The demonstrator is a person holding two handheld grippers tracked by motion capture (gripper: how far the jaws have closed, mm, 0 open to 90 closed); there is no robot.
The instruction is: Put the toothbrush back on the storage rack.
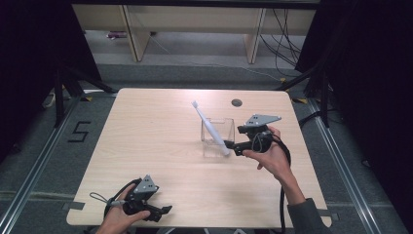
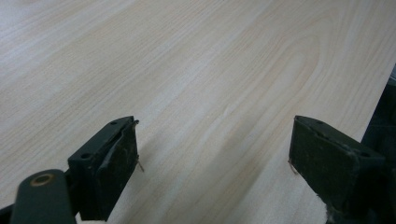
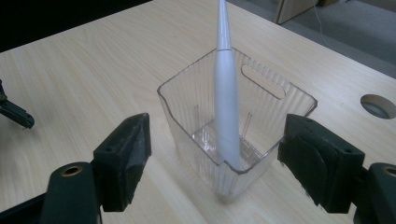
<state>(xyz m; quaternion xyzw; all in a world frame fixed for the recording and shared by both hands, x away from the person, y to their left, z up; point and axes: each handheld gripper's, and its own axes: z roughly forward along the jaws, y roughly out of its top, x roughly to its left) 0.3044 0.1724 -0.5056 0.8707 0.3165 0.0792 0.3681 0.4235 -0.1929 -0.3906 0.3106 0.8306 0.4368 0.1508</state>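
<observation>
Toothbrush: a white plastic toothbrush (image 3: 225,107) stands handle-down inside a clear ribbed plastic container (image 3: 275,100), leaning on its near corner, the head sticking out well above the rim.
Container: it sits upright on the light wooden table (image 1: 160,146), right of centre in the high view, near a small round hole (image 1: 236,103) in the tabletop.
Right gripper: the right gripper (image 1: 227,146) is held level just beside the container, jaws pointing at it. In the right gripper view the two black jaws stand wide apart, one on either side of the container's near corner, the pads clear of it; nothing is gripped.
Left gripper: the left gripper (image 1: 168,209) rests at the table's near edge, well apart from the container. Its jaws are spread wide over bare wood, holding nothing.
</observation>
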